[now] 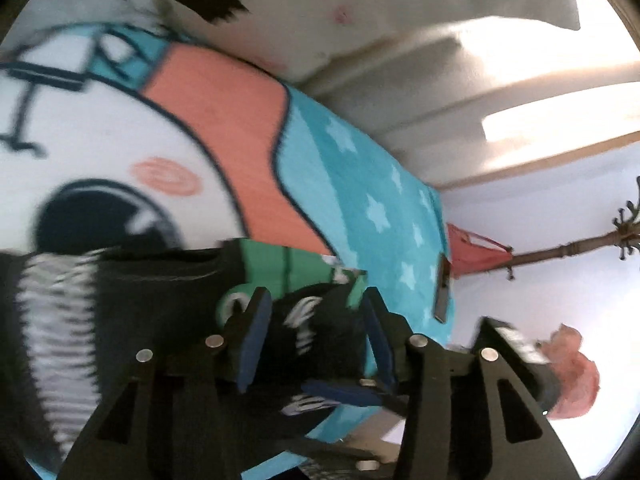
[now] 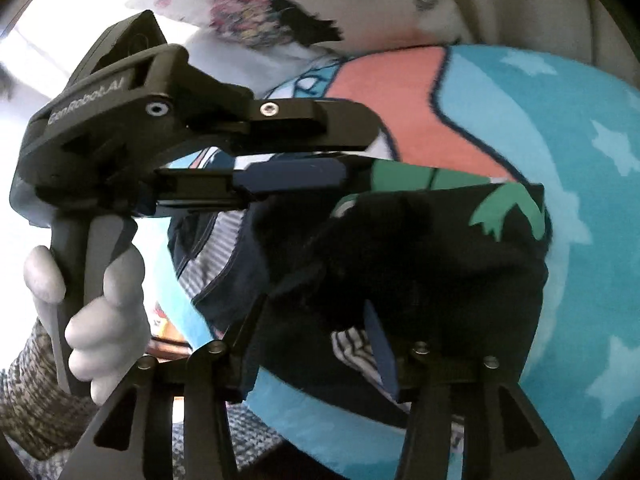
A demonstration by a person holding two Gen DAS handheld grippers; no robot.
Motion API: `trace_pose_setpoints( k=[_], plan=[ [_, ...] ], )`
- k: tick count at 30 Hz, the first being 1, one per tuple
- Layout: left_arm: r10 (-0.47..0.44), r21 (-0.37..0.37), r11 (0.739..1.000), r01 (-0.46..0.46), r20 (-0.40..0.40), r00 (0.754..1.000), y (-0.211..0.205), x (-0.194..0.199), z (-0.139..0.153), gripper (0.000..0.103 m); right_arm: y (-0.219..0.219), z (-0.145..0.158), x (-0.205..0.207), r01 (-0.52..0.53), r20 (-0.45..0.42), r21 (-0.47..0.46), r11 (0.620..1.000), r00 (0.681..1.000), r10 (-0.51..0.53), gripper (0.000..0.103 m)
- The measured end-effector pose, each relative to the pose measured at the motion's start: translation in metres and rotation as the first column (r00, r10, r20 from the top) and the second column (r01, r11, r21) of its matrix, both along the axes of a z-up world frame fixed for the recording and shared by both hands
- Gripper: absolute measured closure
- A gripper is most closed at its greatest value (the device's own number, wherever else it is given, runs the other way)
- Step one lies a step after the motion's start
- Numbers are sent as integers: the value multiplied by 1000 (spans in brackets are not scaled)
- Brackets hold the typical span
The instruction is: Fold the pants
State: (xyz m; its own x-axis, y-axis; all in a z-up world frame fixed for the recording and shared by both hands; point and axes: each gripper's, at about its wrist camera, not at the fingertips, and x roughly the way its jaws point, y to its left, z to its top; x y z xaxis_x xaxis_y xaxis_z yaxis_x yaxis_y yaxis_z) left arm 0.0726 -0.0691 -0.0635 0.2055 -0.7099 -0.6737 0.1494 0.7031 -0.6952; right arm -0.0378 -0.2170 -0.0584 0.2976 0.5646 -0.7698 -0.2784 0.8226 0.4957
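Note:
The pants (image 1: 132, 280) are dark navy with green patches and a grey-and-white striped lining. They lie bunched on a cartoon blanket (image 1: 224, 128) and also show in the right wrist view (image 2: 420, 248). My left gripper (image 1: 316, 328) stands open with pants fabric between its blue pads. It shows from the side in the right wrist view (image 2: 352, 152), reaching over the pants. My right gripper (image 2: 316, 340) is open, low over the dark fabric, which lies between its fingers. It shows at the lower right of the left wrist view (image 1: 516, 352).
The blanket (image 2: 580, 160) is turquoise with white stars, a salmon band and a white cartoon face. A floral pillow (image 2: 248, 12) lies beyond it. A wooden coat stand (image 1: 600, 240) with a red garment stands by the white wall. A gloved hand (image 2: 100, 320) holds the left gripper's handle.

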Motion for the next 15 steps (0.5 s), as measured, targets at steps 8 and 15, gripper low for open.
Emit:
trace_pose_setpoints(
  k=[8,15],
  plan=[
    [3,124,992,-14,94,996,-5,-28,19,58,-68,49,-5,181,94,-60,982,980,-175,68],
    [-34,326,944,44,-36,999,-29,-36,-22,88,-49,26,36,158,21,-61,986,987,-156,71]
  ],
)
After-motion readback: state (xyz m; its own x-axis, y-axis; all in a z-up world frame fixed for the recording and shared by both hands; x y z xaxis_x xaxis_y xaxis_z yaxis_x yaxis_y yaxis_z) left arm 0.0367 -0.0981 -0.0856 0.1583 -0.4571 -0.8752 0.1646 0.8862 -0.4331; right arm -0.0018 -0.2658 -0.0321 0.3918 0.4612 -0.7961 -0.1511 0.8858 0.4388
